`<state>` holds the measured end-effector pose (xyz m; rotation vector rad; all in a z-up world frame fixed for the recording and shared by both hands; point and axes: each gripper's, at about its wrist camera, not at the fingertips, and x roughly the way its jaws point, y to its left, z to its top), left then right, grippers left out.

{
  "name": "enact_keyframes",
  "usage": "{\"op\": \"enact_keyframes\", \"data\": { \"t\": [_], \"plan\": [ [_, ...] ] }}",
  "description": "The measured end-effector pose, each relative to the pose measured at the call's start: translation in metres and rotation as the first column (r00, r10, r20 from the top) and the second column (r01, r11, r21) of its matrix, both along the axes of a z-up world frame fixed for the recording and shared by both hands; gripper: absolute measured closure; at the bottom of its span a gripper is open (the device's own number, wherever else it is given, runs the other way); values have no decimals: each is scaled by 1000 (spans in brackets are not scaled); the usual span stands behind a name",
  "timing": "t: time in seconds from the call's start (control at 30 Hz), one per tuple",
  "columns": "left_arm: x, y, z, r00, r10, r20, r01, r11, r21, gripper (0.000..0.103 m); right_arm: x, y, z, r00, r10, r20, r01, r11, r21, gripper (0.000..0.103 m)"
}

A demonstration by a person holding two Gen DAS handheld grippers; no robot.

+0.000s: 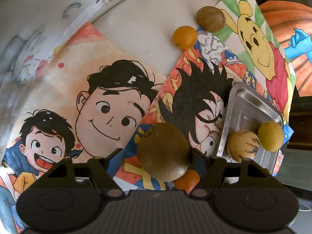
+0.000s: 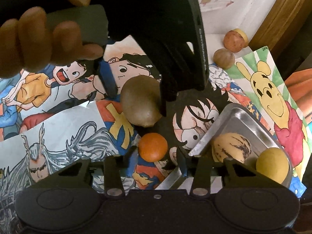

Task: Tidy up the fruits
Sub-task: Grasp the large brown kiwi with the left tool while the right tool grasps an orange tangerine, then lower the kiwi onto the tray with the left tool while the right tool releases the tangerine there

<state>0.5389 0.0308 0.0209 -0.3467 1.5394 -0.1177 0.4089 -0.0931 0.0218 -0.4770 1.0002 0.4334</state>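
Between left gripper jaws, half-open: dull brown kiwi; right gripper narrowed w/ small orange, contact unclear.

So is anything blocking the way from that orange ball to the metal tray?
Nothing visible. The orange ball sits between the right tongs, and the tray is just to the right across flat drawings. Two yellowish fruits already lie in the tray, but its far half is bare.
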Motion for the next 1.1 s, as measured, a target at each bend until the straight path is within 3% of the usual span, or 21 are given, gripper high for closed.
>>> {"op": "enact_keyframes", "data": {
  "t": [0.07,0.13,0.63,0.9,1.1],
  "plan": [
    [2,-1,0,1000,-2,2,2,1000,3,28,0,1,0,1000,4,0,-4,1000,5,65],
    [4,-2,1,1000,-10,7,10,1000,-23,41,0,2,0,1000,7,0,-7,1000,8,67],
    [-7,0,6,998,-13,61,14,1000,-22,43,-10,-1,3,997,-71,20,70,997,42,69],
    [-15,3,19,994,-16,111,15,1000,13,43,-24,-20,24,981,-166,103,156,983,96,69],
    [-11,-10,38,982,-50,185,45,999,30,43,-26,-45,48,946,-255,199,232,963,133,69]
  ]
}}
